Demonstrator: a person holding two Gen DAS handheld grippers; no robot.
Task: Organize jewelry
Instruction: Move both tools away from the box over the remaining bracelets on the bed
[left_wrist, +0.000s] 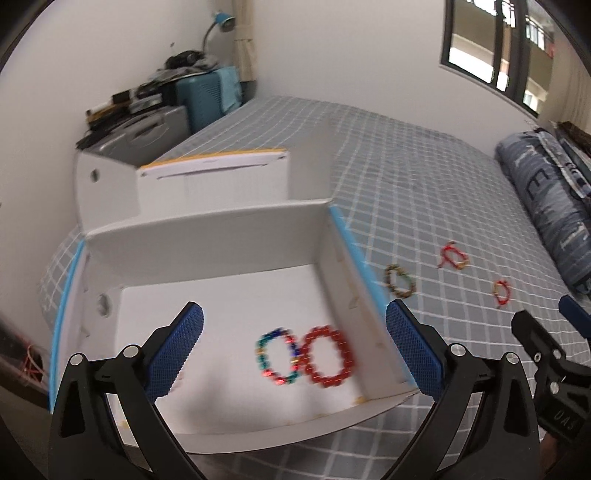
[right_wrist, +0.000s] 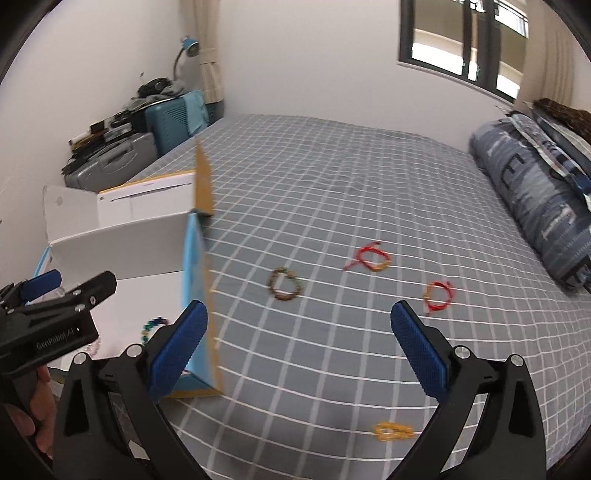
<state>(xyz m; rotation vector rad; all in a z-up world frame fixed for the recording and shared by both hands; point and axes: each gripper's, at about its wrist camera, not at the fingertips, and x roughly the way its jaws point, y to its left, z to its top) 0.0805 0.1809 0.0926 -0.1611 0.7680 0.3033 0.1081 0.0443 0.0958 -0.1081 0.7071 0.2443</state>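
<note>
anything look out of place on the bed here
Yes: four bracelets lie loose on the bedspread outside the white box: a brown beaded one, two red ones and a yellow one. Only two are inside it.

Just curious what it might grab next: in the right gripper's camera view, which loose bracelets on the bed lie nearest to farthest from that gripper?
1. Yellow bracelet, lowest, by the right gripper.
2. Brown beaded bracelet, left, and small red bracelet, right: too close to call.
3. Red cord bracelet, farthest back.

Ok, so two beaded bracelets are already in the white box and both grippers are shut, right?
Not quite. Two bracelets, the multicoloured bracelet and red bracelet, do lie in the white box, but the left gripper and right gripper are open and empty, as each wrist view shows.
</note>
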